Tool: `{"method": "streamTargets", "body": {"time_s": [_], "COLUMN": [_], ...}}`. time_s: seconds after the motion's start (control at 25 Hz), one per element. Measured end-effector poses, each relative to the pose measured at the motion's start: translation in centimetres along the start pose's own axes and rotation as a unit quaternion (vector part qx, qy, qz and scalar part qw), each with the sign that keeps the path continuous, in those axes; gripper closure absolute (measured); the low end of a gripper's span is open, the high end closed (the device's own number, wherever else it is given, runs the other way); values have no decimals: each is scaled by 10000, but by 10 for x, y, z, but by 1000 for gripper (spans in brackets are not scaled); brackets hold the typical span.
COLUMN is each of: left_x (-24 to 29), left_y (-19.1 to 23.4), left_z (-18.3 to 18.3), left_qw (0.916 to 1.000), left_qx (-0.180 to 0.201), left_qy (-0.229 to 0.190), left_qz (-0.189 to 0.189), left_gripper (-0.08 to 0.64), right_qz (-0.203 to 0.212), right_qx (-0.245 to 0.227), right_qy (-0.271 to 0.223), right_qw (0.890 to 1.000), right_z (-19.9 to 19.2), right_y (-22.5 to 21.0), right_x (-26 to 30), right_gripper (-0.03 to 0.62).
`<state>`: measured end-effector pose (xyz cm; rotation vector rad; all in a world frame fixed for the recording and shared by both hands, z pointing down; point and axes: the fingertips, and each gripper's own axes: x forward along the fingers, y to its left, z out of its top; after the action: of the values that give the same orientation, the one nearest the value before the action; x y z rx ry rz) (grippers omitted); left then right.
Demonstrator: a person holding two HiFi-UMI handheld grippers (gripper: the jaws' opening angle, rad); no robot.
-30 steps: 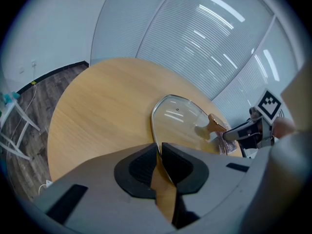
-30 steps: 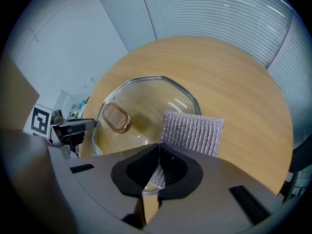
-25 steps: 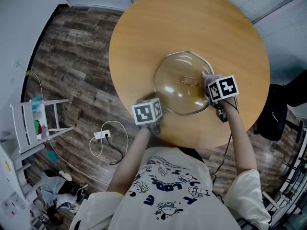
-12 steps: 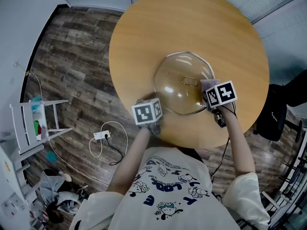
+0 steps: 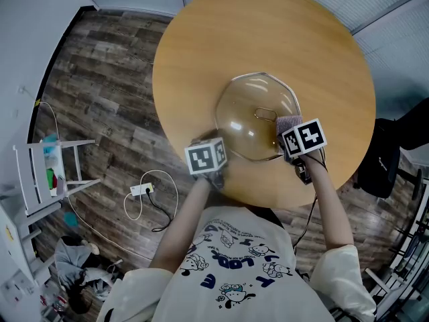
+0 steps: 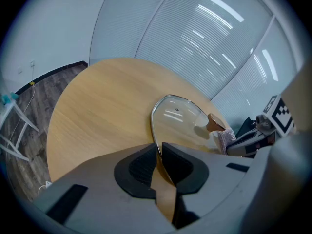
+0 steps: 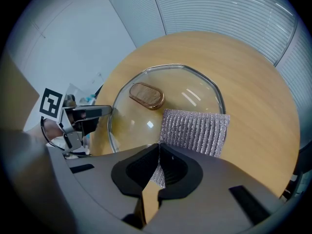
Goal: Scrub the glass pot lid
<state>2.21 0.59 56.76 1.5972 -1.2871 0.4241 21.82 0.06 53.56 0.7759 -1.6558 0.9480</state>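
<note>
Pinching glass pot lid [image 5: 258, 116] at its 7 o'clock rim, your left hand-held gripper [image 6: 159, 150] is closed; lid lies on counter [image 5: 268, 39]. Your right hand-held gripper [image 7: 158, 156] clamps silver scrub cloth [image 7: 195, 130] at lid's 4 o'clock.

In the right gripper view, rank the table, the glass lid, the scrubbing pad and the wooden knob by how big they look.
1. table
2. glass lid
3. scrubbing pad, which is nearest the camera, so it looks bigger than it would farther off
4. wooden knob, clearly smallest
</note>
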Motion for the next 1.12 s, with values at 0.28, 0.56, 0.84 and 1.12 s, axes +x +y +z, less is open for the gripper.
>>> {"method": "streamTargets", "body": {"time_s": [0.28, 0.56, 0.84, 1.12], "left_x": [1, 1, 0, 1], "left_y": [0, 0, -1, -1], "left_z": [0, 0, 0, 1], "left_qw": [10000, 10000, 10000, 10000], "left_qx": [-1, 10, 1, 20], "left_qy": [-15, -4, -1, -11], "left_qz": [5, 8, 20, 8], "left_gripper": [518, 518, 518, 518], "right_qz": [89, 229, 364, 514], "right_qx": [-32, -44, -130, -268], "right_qy": [24, 19, 11, 6], "right_qw": [10000, 9997, 9993, 9983], "right_z": [-2, -3, 0, 7], "right_y": [12, 24, 39, 59], "right_x": [3, 6, 9, 14], "right_gripper": [560, 559, 560, 560]}}
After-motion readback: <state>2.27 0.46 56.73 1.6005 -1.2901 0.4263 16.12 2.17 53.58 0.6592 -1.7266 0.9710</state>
